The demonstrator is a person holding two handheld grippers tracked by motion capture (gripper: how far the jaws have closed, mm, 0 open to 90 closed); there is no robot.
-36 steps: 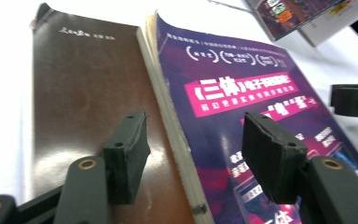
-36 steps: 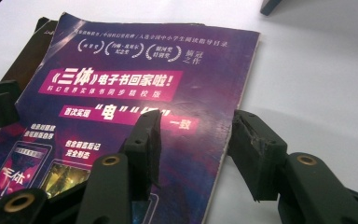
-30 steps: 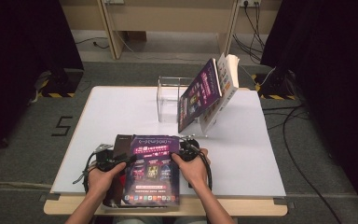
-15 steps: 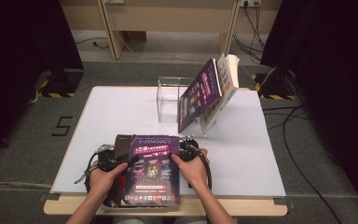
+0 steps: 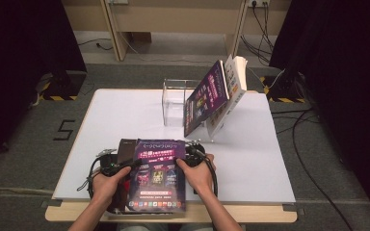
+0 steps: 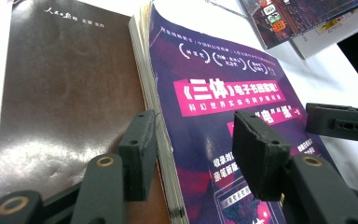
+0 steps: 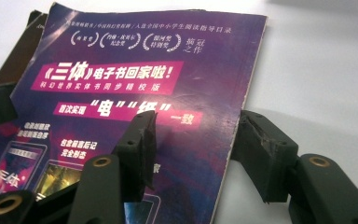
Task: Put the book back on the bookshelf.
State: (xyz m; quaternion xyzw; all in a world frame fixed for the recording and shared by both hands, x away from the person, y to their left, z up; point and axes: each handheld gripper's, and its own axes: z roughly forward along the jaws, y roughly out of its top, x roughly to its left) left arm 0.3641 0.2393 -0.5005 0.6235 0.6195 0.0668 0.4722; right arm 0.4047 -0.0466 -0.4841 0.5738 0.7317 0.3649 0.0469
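Left gripper [image 5: 125, 166] at near bench [image 5: 250, 154] edge, fingers [image 6: 140, 154] apart, just been closing, straddling left page edge of purple book [image 5: 158, 175]; pads not pressing. Purple book flat atop brown book [image 5: 126, 147]. Right gripper [image 5: 189, 156] fingers [image 7: 137, 144] apart, just been opening, astride book's right edge. Farther back: clear stand [image 5: 176, 103], two leaning books [image 5: 207, 96].

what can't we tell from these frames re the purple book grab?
- Purple book: its near end is cut off by the bottom edge in both gripper views; in the high view its small print is too small.
- Brown book: mostly covered by the purple one.
- Left gripper, right gripper: jaws straddle the book's edges; pad contact is unclear, and hands cover them from above.
- Leaning books: hide the clear stand behind.
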